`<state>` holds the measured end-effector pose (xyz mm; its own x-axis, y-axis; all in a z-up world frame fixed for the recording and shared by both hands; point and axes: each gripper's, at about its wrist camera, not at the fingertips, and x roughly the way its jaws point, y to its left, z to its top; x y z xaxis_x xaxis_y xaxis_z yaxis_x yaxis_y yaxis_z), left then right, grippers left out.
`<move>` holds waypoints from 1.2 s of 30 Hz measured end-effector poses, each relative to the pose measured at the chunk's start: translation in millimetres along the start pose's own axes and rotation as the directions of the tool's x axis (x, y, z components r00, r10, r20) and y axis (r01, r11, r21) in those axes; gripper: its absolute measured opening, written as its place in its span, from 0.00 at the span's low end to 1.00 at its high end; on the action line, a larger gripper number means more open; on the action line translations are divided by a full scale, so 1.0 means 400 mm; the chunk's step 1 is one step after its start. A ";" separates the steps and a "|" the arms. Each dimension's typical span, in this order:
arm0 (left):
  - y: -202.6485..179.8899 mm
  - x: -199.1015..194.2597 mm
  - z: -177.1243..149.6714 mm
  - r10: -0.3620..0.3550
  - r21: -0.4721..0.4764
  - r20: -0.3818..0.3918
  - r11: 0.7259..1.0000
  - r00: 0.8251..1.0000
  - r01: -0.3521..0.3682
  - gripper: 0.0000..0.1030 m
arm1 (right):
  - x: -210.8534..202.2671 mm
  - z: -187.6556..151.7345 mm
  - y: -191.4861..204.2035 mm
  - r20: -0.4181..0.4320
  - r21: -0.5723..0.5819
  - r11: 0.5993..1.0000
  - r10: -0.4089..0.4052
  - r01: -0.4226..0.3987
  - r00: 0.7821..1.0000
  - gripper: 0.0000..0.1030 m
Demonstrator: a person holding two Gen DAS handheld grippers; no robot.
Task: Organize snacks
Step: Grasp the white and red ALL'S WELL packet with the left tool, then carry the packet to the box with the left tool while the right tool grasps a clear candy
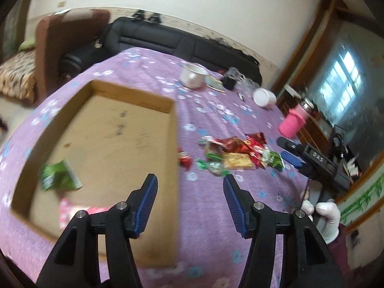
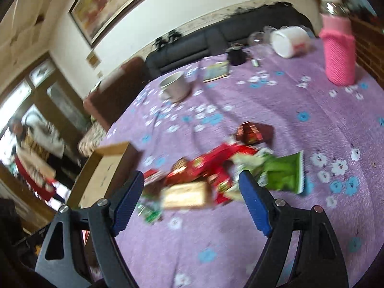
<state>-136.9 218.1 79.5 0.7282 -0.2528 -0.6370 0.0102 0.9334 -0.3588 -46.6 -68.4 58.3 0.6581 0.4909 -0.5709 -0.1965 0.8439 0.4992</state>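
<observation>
Presently on the worktop point(image 1: 211, 216), under a purple cloth with white and blue flowers: one shallow brown cardboard box point(image 1: 105, 129), holding a green foil snack packet point(image 1: 60, 176) near its left wall and a pink packet point(image 1: 72, 212) at its near edge. Just right of the box, a loose heap of snack packets point(image 1: 236, 154), red, green and tan, with one small red packet point(image 1: 184, 158) lying between heap and box wall. Left tongs point(image 1: 189, 188): released, blue pads apart, nothing between them, over the box's right wall. Right tongs point(image 2: 192, 184): released, spread wide above the heap, no pad touching a packet; a white-gloved hand point(image 1: 328, 218) carries them. Far side: white ceramic cup point(image 1: 193, 75), white tub on its side point(image 1: 264, 97), pink knitted bottle cover point(image 2: 339, 55), dark mug point(image 1: 229, 80).
</observation>
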 end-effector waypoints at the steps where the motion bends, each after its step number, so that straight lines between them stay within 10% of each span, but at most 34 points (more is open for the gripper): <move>1: -0.022 0.023 0.008 -0.007 0.018 -0.014 1.000 1.000 0.007 0.56 | 0.006 -0.004 -0.016 -0.002 0.021 1.000 0.016 -0.016 1.000 0.79; 8: -0.141 0.213 0.091 -0.015 0.135 -0.105 0.990 0.994 0.029 0.56 | 0.021 -0.009 -0.057 -0.023 0.057 0.998 0.015 -0.014 1.000 0.79; 15: -0.181 0.419 0.132 0.134 0.244 -0.230 0.967 0.964 -0.076 0.55 | 0.017 -0.005 -0.071 -0.015 0.084 0.996 0.020 -0.018 1.000 0.79; 18: -0.179 0.451 0.116 0.179 0.277 -0.254 0.955 0.951 -0.105 0.33 | 0.014 -0.008 -0.074 -0.022 0.084 0.996 0.024 -0.022 0.999 0.79; 36: -0.082 0.123 0.063 -0.087 0.060 -0.079 0.994 0.993 0.091 0.33 | 0.052 -0.056 0.016 -0.118 -0.054 0.985 0.154 -0.162 0.981 0.80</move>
<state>-84.2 181.5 77.2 0.6685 -0.3519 -0.6553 0.1177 0.9200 -0.3739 -50.3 -48.0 35.2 0.5292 0.6375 -0.5600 -0.3392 0.7639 0.5490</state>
